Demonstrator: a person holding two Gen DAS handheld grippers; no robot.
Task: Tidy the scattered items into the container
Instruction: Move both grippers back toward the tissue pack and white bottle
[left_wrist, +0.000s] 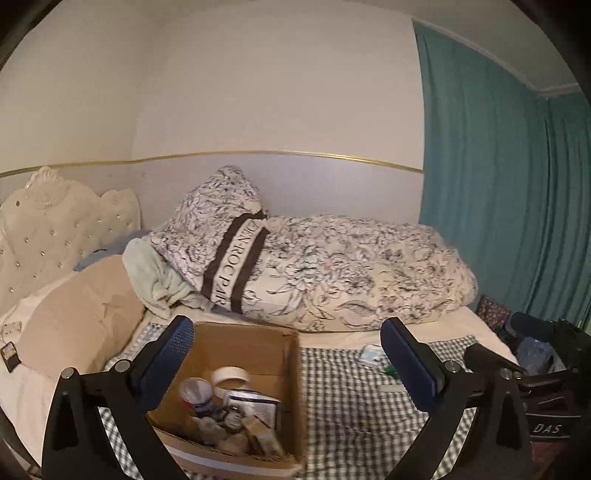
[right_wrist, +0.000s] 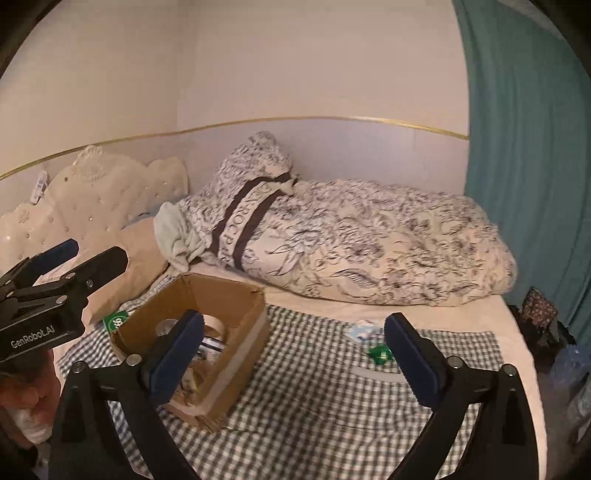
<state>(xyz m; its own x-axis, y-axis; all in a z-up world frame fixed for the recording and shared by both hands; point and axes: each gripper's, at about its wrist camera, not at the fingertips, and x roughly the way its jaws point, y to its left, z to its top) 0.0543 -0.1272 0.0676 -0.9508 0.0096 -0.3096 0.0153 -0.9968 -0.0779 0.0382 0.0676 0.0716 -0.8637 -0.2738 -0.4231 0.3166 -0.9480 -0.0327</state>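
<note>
Right wrist: fingers (right_wrist: 410, 354) wide apart, empty.

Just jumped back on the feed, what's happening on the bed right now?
A person with a gripper in each hand is tidying loose items into the cardboard box on the checked blanket. Both the left gripper and the right gripper are open and hold nothing. The box already holds a tape roll, a cup and some small packets. A white-blue packet and a green item are not yet in it.
</note>
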